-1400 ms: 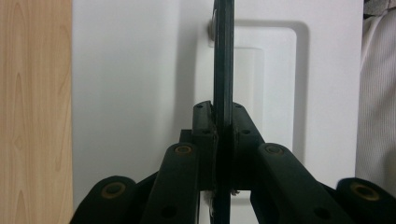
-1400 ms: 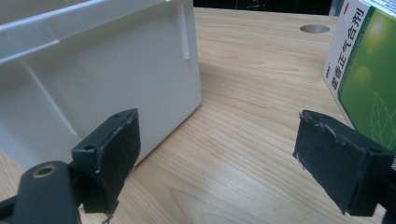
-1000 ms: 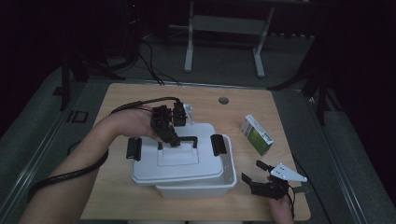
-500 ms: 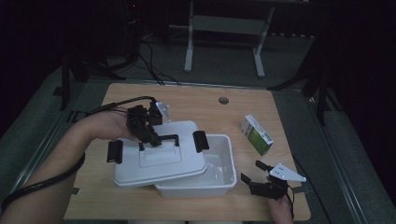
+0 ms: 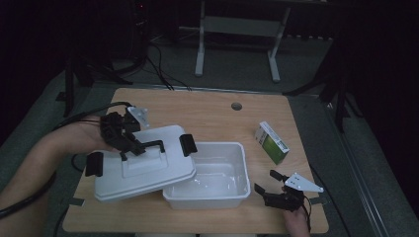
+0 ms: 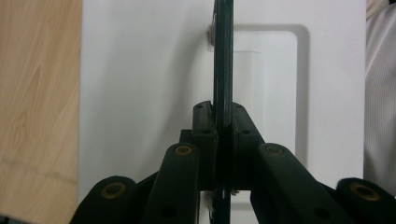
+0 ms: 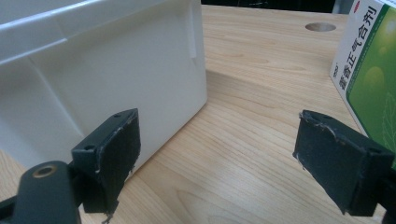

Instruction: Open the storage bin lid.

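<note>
1. Carrying the white lid point(image 5: 143, 168) by its black handle point(image 5: 148, 146), our left gripper point(image 5: 129, 146) has its jaws pinched tight on that bar; in the left gripper view the handle point(image 6: 222, 60) runs straight up from between the closed pads.
2. Compared with a second ago, when the lid sat square on the white storage box point(image 5: 207, 195), it has slid sideways with our left hand and now overlaps just one end of the box, so most of the interior lies open.
3. That means the uncovering step looks nearly done; we judge the lid still needs setting down on the wooden table point(image 5: 207, 111) beside the box.
4. Our right gripper point(image 5: 272, 190) has not moved and rests near the box's far end, jaws spread wide and holding nothing.
5. The green medicine carton point(image 5: 272, 143) stands just beyond the right gripper's open jaws, likely the next thing to go in.
</note>
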`<state>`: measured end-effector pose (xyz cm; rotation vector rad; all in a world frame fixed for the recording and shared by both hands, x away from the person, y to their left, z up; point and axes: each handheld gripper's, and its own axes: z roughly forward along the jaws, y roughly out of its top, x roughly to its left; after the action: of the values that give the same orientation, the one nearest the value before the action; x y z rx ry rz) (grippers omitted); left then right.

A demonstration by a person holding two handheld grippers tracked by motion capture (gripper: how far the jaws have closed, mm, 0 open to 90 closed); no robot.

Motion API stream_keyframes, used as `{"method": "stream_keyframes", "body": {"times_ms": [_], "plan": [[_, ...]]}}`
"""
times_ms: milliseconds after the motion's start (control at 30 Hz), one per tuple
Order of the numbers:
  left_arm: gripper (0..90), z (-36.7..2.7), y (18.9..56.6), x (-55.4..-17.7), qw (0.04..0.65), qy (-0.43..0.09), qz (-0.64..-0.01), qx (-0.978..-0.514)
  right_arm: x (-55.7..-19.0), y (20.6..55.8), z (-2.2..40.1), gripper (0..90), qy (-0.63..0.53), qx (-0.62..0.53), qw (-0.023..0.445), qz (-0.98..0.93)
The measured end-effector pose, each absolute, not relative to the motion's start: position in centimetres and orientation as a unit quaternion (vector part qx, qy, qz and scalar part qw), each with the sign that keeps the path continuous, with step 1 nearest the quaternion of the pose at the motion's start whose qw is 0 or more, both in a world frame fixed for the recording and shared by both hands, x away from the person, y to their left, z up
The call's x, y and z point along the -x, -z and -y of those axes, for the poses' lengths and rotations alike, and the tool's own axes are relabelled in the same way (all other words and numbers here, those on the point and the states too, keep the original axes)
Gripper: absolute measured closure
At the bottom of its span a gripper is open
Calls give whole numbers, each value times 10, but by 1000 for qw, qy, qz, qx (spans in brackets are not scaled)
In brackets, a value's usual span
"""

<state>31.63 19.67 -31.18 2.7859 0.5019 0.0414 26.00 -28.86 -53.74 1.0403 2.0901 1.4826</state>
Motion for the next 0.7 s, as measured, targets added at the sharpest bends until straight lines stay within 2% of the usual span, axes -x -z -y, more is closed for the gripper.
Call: {"method": "stream_keyframes", "body": {"times_ms": [700], "plan": [[842,-277,333,-297,164,-31,-252,-953,-261,538,285,140,-525,-366,185,-746]]}}
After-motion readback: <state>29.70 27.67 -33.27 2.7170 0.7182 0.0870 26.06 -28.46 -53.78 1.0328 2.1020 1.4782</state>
